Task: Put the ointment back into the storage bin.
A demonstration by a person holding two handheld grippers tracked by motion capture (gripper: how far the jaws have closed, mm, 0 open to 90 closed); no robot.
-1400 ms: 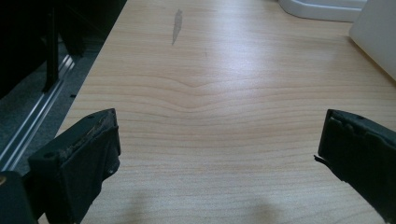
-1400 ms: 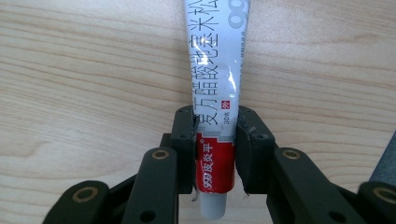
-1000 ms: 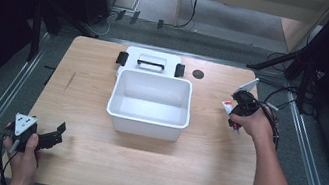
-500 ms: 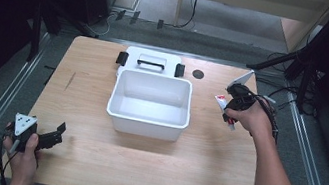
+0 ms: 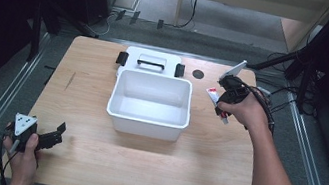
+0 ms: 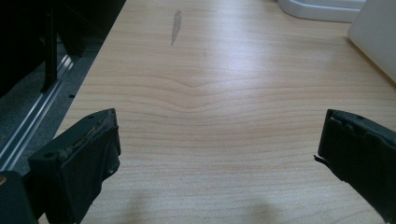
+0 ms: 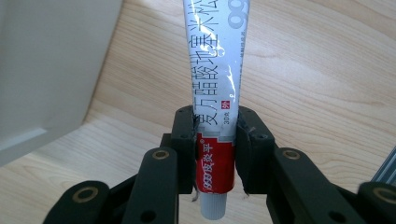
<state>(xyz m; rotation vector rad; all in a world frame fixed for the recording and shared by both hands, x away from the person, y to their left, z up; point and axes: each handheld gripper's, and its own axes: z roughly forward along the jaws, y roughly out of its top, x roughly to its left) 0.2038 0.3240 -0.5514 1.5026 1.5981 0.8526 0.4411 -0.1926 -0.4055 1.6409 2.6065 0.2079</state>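
Now the right claw (image 5: 223, 96), pinching the ointment tube (image 7: 215, 121), sits higher and nearer the white bin (image 5: 147, 120) than a second ago, likely heading for a drop-in; the left claw (image 6: 219, 154) stays spread at lower left

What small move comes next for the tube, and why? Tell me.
Probably carry it leftward over the open white bin. The right hand-held gripper is clamped on the tube, held above the table beside the bin's right wall, and the bin looks empty.

One white bin (image 5: 150, 104), one white lid (image 5: 149, 62), one ointment tube (image 7: 215, 93), two claws, perhaps one dark table hole (image 5: 198, 74)
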